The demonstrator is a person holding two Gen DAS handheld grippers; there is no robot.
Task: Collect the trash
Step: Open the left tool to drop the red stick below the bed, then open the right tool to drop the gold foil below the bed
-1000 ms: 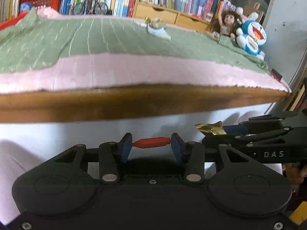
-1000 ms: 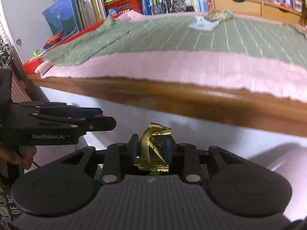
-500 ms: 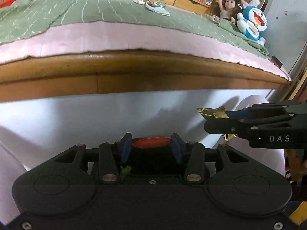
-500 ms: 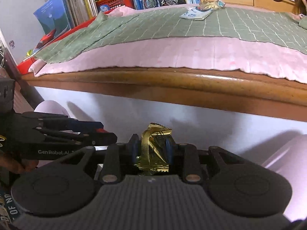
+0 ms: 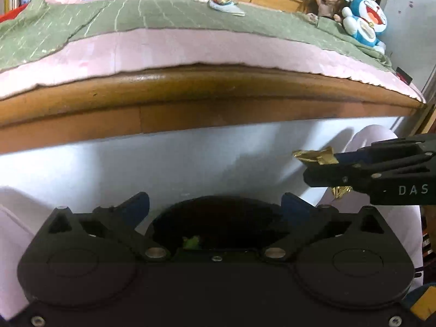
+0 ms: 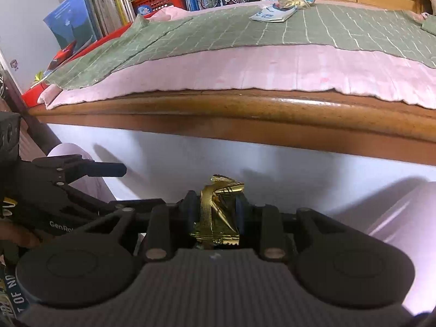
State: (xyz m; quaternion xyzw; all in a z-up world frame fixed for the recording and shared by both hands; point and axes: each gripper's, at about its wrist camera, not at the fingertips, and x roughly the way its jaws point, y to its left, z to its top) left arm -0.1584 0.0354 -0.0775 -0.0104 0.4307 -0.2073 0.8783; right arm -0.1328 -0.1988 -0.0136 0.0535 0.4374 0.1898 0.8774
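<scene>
Left claw (image 5: 215, 204) opening, empty; right claw (image 6: 215, 212) grips gold wrapper (image 6: 218, 212)

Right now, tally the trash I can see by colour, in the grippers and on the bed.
Gold: 2, the gold foil wrapper pinched in the right gripper, and a crumpled gold wrapper on the green blanket.
White and blue: 1, a flat packet beside it.
In the opening left gripper: 0.
Total: 3.
</scene>
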